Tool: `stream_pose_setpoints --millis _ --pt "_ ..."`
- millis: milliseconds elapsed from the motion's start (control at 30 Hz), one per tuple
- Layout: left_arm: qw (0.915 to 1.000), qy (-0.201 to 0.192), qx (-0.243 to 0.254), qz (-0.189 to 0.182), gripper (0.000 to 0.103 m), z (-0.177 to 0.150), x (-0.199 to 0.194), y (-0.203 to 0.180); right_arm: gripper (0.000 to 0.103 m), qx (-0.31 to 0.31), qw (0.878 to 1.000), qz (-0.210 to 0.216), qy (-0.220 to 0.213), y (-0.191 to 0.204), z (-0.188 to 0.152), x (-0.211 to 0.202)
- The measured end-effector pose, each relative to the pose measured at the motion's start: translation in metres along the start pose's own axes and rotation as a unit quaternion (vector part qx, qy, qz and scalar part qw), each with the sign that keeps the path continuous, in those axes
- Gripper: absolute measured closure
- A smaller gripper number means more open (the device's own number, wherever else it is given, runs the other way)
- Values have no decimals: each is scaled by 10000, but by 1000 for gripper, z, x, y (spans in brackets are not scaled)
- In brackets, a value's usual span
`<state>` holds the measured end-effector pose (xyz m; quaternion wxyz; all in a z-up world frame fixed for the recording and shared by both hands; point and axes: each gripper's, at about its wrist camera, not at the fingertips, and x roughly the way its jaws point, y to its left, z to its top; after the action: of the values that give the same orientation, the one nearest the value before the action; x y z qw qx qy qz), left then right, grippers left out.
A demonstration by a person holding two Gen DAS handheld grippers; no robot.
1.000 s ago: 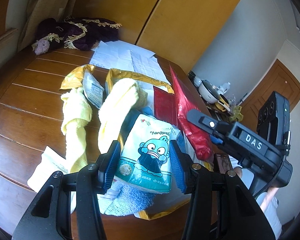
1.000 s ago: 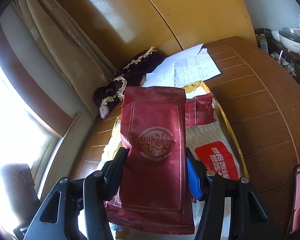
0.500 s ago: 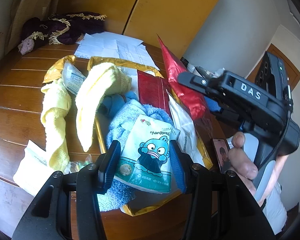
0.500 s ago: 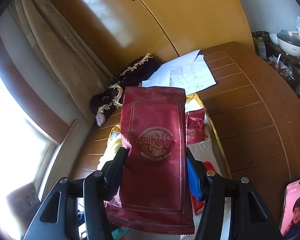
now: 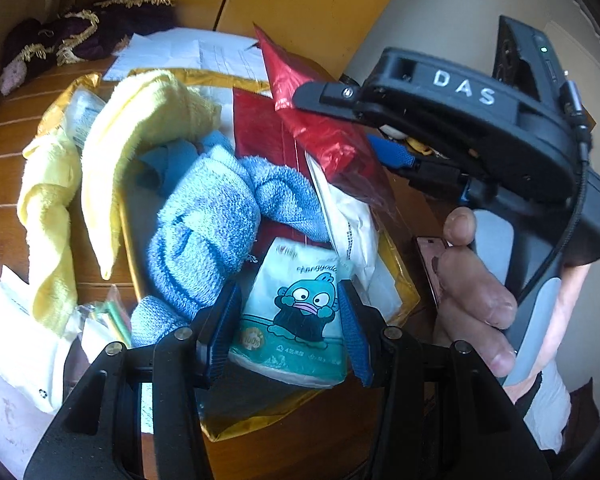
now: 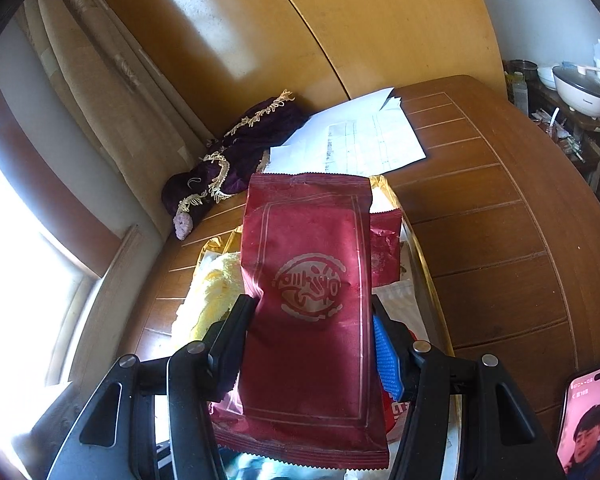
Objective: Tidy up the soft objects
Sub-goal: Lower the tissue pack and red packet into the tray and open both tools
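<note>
L fingers (image 5: 286, 326) pinching tissue pack (image 5: 296, 316), R fingers (image 6: 314, 336) pinching red pouch (image 6: 312, 300), both lifted over gold tray (image 5: 400, 276). Next, prob: set each down sorted.

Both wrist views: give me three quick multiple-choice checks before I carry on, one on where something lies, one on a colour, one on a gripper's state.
1. Where does the blue towel lie?
A. On the white papers by the cupboard
B. In the pile on the gold tray, right of the yellow towel
C. Hanging from the curtain

2. What colour is the packet in the right gripper?
A. Dark red
B. Green
C. White

3. What state is the left gripper in?
A. Open and holding nothing
B. Shut on the yellow towel
C. Shut on the tissue pack

Answers:
1. B, the left wrist view shows it bunched in the tray beside the yellow towel.
2. A, the right wrist view shows a dark red packet between the fingers.
3. C, the blue pads press both sides of the cartoon-printed pack.
</note>
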<state>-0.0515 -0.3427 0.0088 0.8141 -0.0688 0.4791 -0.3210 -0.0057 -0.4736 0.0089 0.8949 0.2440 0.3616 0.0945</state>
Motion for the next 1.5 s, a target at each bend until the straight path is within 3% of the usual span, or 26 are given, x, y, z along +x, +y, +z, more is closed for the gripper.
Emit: stream_pose_setpoints --millis 533,767,867,900,1167,1333,1500 --pt "9983 8 492 301 55 -6 9 -17 46 -110 9999 -74 34 2 -2 5" --pt "9995 29 143 -277 53 -1 -3 0 46 -89 9998 -179 13 -1 4 5" --pt "9983 -124 -57 -559 40 0 -14 10 46 -121 9997 -223 29 2 8 8" --pt "9977 -182 -99 -639 39 -1 -19 13 46 -136 9996 -227 29 4 10 8" --pt "9938 -612 -223 -906 36 -1 -49 29 45 -423 9982 -353 234 29 14 32" --pt "9944 -882 -146 -564 36 -1 -60 36 43 -417 9965 -539 478 32 9 52" --pt "9938 -1016 -346 -296 36 -1 -69 58 42 -305 9968 -593 442 32 8 48"
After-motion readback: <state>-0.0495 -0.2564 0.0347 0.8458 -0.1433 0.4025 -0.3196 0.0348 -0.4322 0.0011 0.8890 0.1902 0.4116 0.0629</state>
